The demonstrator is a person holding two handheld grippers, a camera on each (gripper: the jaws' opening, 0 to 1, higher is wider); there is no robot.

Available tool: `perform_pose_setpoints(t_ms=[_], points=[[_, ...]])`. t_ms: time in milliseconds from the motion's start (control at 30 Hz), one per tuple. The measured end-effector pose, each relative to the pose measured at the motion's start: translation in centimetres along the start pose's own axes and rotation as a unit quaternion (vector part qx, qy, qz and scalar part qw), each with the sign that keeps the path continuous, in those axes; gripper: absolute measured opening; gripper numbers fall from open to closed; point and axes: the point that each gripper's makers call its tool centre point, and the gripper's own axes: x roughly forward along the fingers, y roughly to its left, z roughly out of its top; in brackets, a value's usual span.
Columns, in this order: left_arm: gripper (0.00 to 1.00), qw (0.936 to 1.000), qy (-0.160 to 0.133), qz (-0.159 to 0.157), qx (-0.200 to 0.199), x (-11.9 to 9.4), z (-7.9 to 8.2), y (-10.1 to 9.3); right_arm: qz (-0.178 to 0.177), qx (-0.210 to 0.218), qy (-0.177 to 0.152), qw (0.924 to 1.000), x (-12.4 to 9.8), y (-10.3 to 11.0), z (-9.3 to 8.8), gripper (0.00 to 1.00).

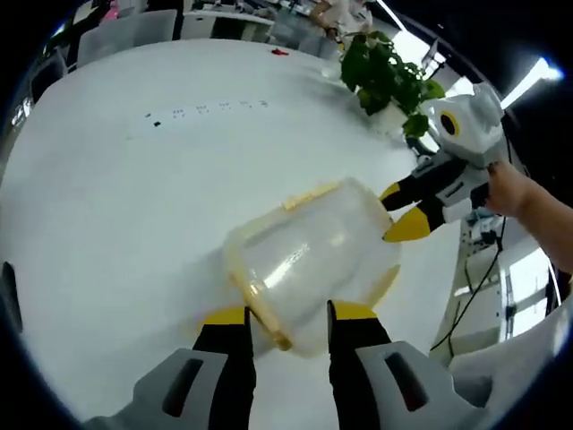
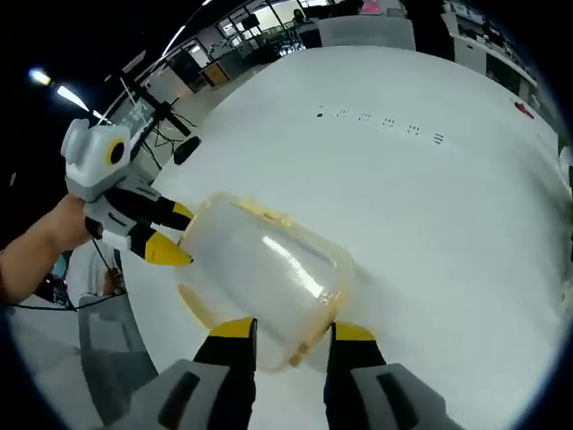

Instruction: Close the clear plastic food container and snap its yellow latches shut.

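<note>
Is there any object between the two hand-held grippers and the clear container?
Nothing visible. The clear container lies on the white table, with the left hand-held gripper and the right hand-held gripper at opposite ends of it.

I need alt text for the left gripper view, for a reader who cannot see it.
A clear plastic food container with yellow latches lies on a white table, between the left gripper's open yellow-tipped jaws. The right gripper, held by a person's hand, touches its far end; a green plant stands behind.
</note>
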Motion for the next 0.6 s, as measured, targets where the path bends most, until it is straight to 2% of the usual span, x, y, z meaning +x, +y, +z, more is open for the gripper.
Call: perform_pose_setpoints(t_ms=[100,467,600], points=[[0.28,1.0,-0.003,-0.004,-0.001,-0.04,0.18,-0.13,-0.004,0.001,0.003,1.0,0.03,0.08,0.0,0.27],[0.3,0.9998,-0.015,-0.008,0.002,-0.19,0.14,-0.12,-0.003,0.003,-0.024,0.9997,-0.06,0.02,0.05,0.3],[0.3,1.0,-0.005,-0.008,0.001,-0.16,0.14,-0.03,-0.006,0.007,-0.01,0.9999,0.0,0.22,-0.1,0.3]])
